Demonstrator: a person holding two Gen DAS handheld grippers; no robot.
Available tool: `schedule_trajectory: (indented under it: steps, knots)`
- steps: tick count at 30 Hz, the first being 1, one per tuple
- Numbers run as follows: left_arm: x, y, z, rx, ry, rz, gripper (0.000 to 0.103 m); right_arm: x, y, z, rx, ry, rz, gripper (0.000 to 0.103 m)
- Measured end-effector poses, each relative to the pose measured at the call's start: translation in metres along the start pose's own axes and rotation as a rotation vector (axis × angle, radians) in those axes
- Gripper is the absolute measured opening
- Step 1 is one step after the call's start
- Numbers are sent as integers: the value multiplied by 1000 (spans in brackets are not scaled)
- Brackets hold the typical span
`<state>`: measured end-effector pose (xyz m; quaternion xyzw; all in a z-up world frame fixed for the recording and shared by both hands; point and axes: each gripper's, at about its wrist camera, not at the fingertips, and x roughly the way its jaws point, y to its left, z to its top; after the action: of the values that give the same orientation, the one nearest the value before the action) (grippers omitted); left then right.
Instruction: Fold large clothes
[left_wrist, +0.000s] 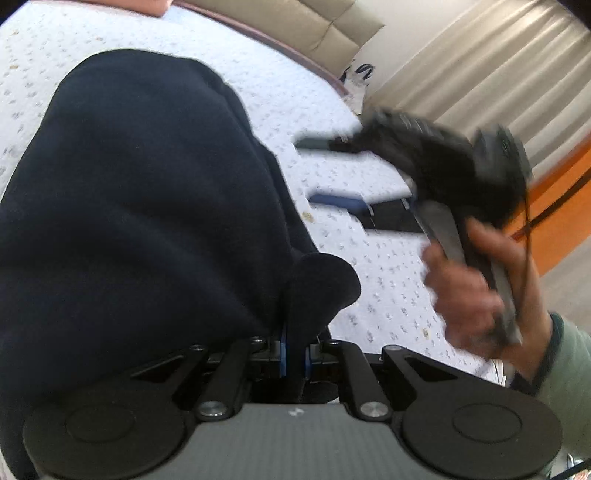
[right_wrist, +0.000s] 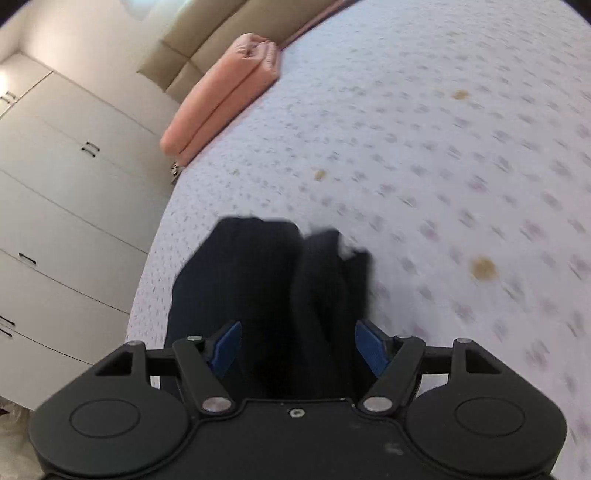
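Item, nearest: left gripper (left_wrist: 293, 354), its blue pads drawn narrow and pinching a fold of the dark navy garment (left_wrist: 140, 192), which is bulging up and spreading leftward over the bed. Item, alongside: right gripper (right_wrist: 297, 350), its blue pads (right_wrist: 225, 349) standing wide apart with a hanging length of the same garment (right_wrist: 266, 295) lying between them; the pads do not appear to be pressing the cloth, so nothing is being gripped there. In the left wrist view this right gripper (left_wrist: 328, 170) is showing blurred, to the right of the garment and apart from it, carried by the person's right hand (left_wrist: 469, 291). Step in hand, by judgement: one edge is being held up while the other gripper is seeking its hold, so the fold itself is barely started. The next move calls for closing the right pads on a matching edge or corner, then drawing the cloth flat. Item, beneath: white bedcover (right_wrist: 424, 166) with small floral print and a few brownish spots. Item, farther: folded pink blanket (right_wrist: 221, 96) at the far left edge of the bed, well apart from the garment and no obstacle. Item, farthest: beige padded headboard (right_wrist: 199, 48), white wardrobe doors (right_wrist: 66, 177), pale curtains (left_wrist: 491, 70).
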<state>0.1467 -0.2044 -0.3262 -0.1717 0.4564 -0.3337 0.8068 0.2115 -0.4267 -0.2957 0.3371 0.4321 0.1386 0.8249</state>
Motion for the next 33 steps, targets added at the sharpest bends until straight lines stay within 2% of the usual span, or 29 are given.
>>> schedule_trajectory:
  steps: [4, 5, 6, 7, 8, 9, 11, 12, 13, 15, 16, 17, 20, 21, 24, 25, 26, 27, 29, 31, 32, 33]
  knots:
    - [2, -4, -1, -13, -16, 8, 9, 48, 16, 20, -28, 105, -26, 83]
    - [3, -8, -4, 3, -17, 19, 9, 50, 25, 21, -60, 126, -59, 70]
    - [4, -12, -5, 23, -17, 30, 9, 46, 34, 22, -94, 133, -105, 32]
    - [5, -17, -6, 37, -14, 33, 9, 37, 44, 21, -131, 114, -156, 22]
    - [5, -21, -4, 55, -4, 31, 10, 25, 55, 17, -176, 73, -194, 20]
    - [6, -27, -3, 81, 5, 36, 10, 16, 62, 12, -226, 34, -233, 3]
    - [9, -41, 3, 153, 25, 26, 13, 10, 68, -1, -312, -17, -347, 2]
    - [13, -46, 5, 186, 36, 31, 13, 12, 62, -5, -317, -8, -381, 2]
    - [21, -48, 5, 204, 64, 41, 13, 20, 51, -10, -303, 45, -405, 3]
    - [37, -41, -2, 179, 125, 62, 13, 28, 33, -17, -258, 119, -401, 4]
    - [39, -35, -5, 155, 139, 72, 13, 23, 31, -19, -259, 119, -389, 7]
    - [32, -29, -9, 124, 135, 52, 13, 16, 33, -20, -279, 111, -386, 15]
    - [-7, -14, -15, 3, 96, -72, 17, -6, 54, -16, -363, 72, -363, 28]
    - [-22, -12, -16, -13, 86, -99, 17, -1, 59, -12, -385, 60, -347, 33]
    - [-70, -16, -12, 20, -2, -78, 19, -7, 95, -5, -490, 26, -265, 36]
    - [-90, -13, -8, 21, -40, -74, 22, -4, 107, -3, -522, 11, -239, 43]
    - [-106, -8, -3, 8, -91, -70, 25, 0, 119, -4, -551, -9, -216, 65]
    - [-120, 0, 1, -21, -151, -67, 31, 3, 127, -7, -576, -28, -191, 79]
    - [-135, 19, 11, -82, -267, -38, 34, 24, 147, -15, -654, -53, -158, 77]
    - [-128, 35, 20, -107, -325, 2, 33, 53, 161, -24, -714, -46, -198, 67]
    - [-117, 43, 23, -113, -322, 15, 33, 75, 165, -28, -738, -20, -246, 44]
    - [-100, 52, 25, -138, -298, -8, 33, 92, 164, -32, -755, 1, -286, 22]
